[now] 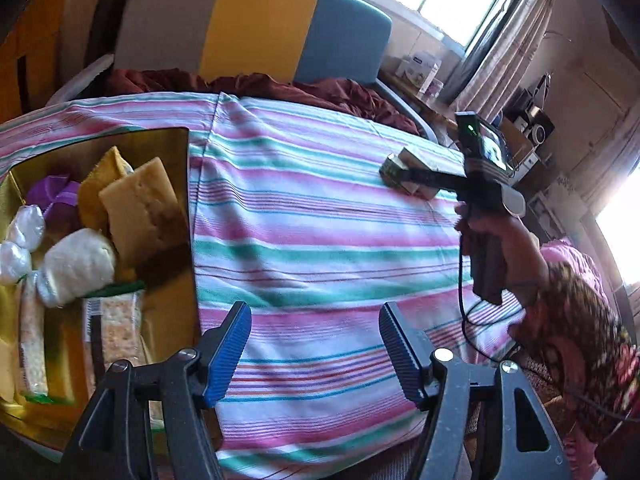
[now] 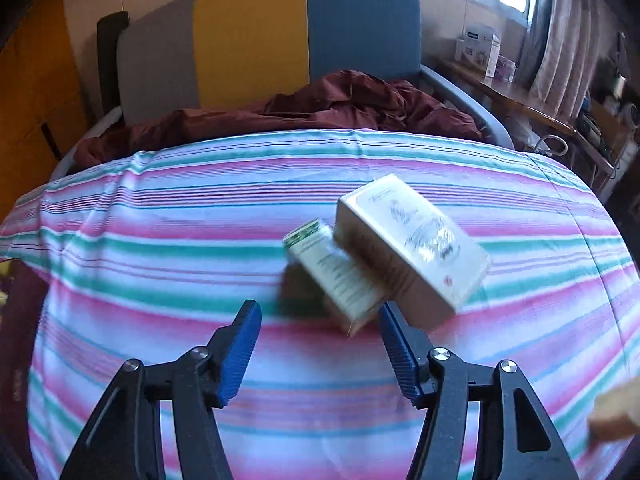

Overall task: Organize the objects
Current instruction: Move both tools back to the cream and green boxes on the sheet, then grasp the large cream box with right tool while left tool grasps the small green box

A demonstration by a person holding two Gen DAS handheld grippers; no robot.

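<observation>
Boxes (image 2: 384, 264) at frame centre are best straddled squarely; right tongs (image 2: 320, 336) and left tongs (image 1: 316, 344) are spread, empty.

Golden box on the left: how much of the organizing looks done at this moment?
Done: the golden box already holds several items. In hand: nothing; the left tool and right tool stand open and empty. Left: two small cartons lie on the striped cloth, just ahead of the right tool.
</observation>
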